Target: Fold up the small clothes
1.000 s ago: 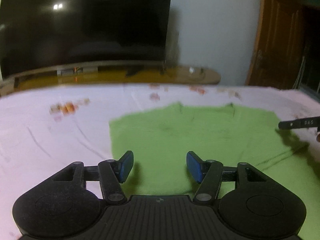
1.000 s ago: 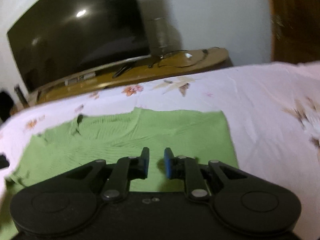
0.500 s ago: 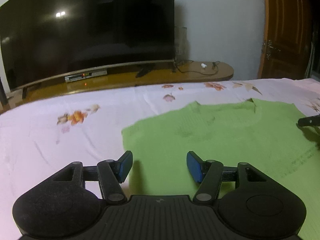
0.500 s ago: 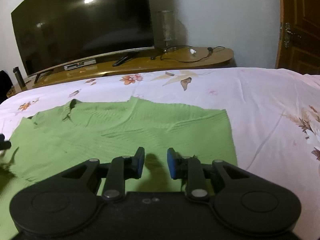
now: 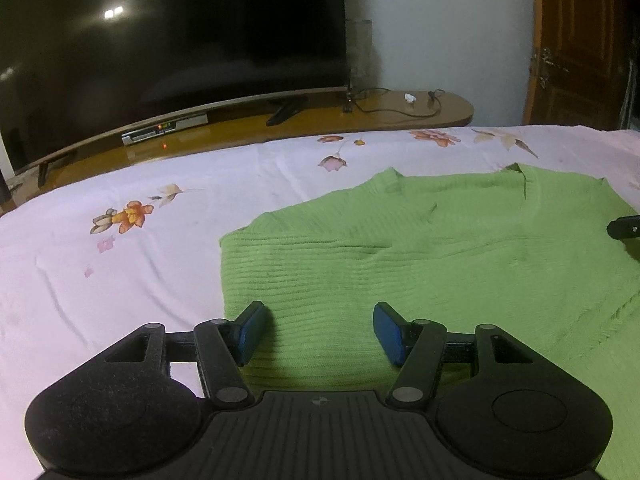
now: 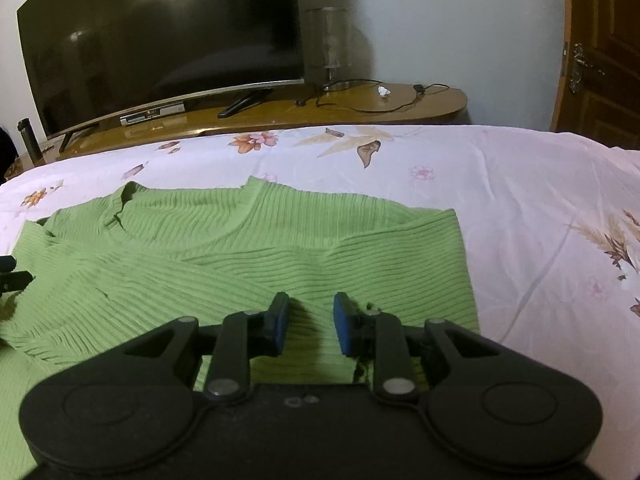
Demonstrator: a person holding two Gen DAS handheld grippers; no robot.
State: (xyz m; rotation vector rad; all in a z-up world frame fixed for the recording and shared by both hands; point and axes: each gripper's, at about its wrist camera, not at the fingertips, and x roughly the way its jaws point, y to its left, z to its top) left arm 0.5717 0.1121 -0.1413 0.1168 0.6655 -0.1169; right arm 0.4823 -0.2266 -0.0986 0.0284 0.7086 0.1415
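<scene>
1. My left gripper (image 5: 318, 332): fingers spread wide, empty, over the near hem of the green knit top (image 5: 420, 256).
2. My right gripper (image 6: 307, 322): fingers slightly parted, pinching nothing.
3. Top: flat on the floral sheet (image 6: 500, 200).
4. Step, I judge: reaching for the hem; next, nip both near corners.

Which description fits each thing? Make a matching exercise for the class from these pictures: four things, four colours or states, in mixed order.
Things:
1. sweater
2. television
3. bedsheet
4. door

Descriptions:
a. brown wood
b. pale pink with flowers
c. green, ribbed, lying flat
d. dark screen, switched off

Pairs: 1-c, 2-d, 3-b, 4-a
</scene>
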